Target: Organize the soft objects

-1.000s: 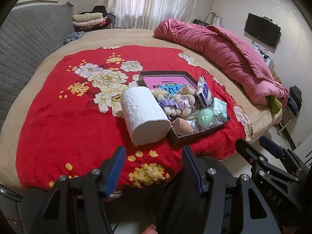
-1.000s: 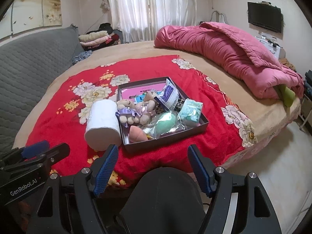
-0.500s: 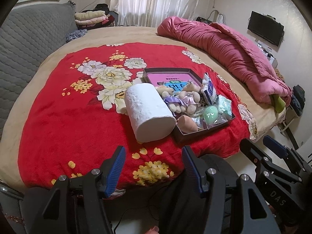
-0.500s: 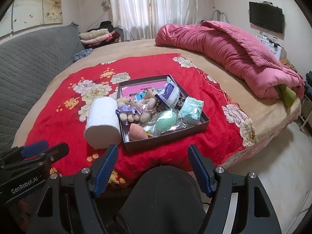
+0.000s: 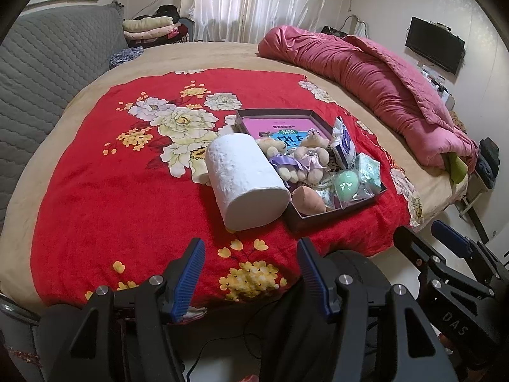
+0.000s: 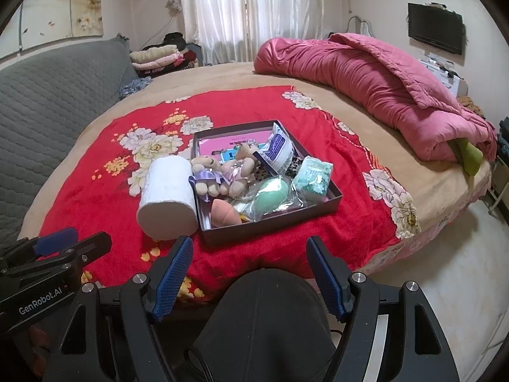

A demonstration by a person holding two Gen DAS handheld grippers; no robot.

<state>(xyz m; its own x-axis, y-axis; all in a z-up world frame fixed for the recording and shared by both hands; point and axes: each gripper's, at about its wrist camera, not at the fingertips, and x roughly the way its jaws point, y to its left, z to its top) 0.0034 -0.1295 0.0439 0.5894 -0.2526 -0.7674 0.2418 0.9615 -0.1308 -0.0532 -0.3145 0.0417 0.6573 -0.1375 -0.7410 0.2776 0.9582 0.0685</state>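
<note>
Fingers of the left gripper (image 5: 251, 275) and right gripper (image 6: 249, 275) are held apart, empty. Ahead (nearer the left) lies the white cylindrical paper roll (image 5: 246, 180), lengthwise, touching the dark cardboard box (image 6: 335, 195).

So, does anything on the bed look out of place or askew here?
The white paper roll lies on its side on the red floral blanket, outside the dark box, against its left wall. Inside, teddy bears, a green sponge and packets lie in a jumble. Nothing looks spilled or damaged.
</note>
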